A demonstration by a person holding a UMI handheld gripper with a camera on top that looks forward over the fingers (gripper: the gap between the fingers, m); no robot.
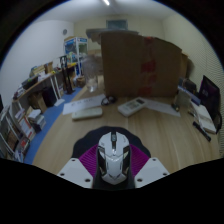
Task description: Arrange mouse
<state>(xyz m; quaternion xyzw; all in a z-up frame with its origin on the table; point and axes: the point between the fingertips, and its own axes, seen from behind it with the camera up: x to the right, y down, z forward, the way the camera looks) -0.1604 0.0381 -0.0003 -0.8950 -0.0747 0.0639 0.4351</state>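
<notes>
While it is lifted clear of the wooden floor [120, 135], the white-and-grey mouse [113, 155] sits clamped between the gripper [113, 172] fingers, both purple pads [92, 160] against its sides. Beyond stand a large cardboard box [140, 62], shelves [45, 95] and a monitor [210, 95].

Ahead of the jaws the wooden floor [120, 135] lies open in a broad middle stretch. A flat white box [88, 108] and a keyboard [132, 104] lie on it farther off. Large cardboard boxes [135, 62] wall off the far side. Cluttered shelves [40, 95] close the left, a desk with a monitor [208, 95] the right. A mouse [113, 153] fills the space between the jaws.
</notes>
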